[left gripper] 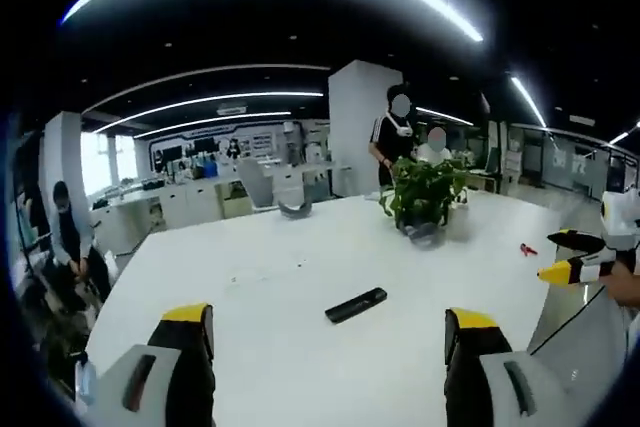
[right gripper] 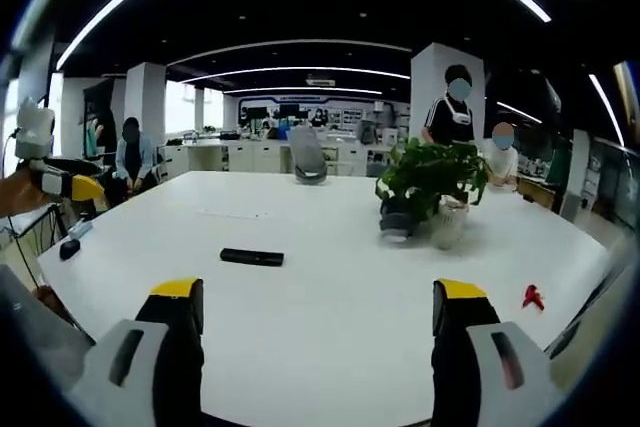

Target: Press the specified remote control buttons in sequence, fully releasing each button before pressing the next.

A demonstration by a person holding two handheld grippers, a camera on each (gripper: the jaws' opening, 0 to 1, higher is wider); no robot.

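Note:
A black remote control (left gripper: 356, 305) lies flat on the white table (left gripper: 260, 277), ahead of my left gripper (left gripper: 330, 332), whose jaws stand wide apart with nothing between them. In the right gripper view the same remote (right gripper: 252, 257) lies ahead and to the left of my right gripper (right gripper: 318, 312), also open and empty. My right gripper (left gripper: 580, 257) enters the left gripper view from the right, held above the table edge. The left gripper (right gripper: 60, 182) shows at the left edge of the right gripper view, held by a hand.
A potted green plant (right gripper: 428, 187) stands past the remote on the table. A small red object (right gripper: 532, 296) lies near the right edge, a small dark object (right gripper: 68, 248) near the left edge. People stand and sit beyond the table (right gripper: 452, 107).

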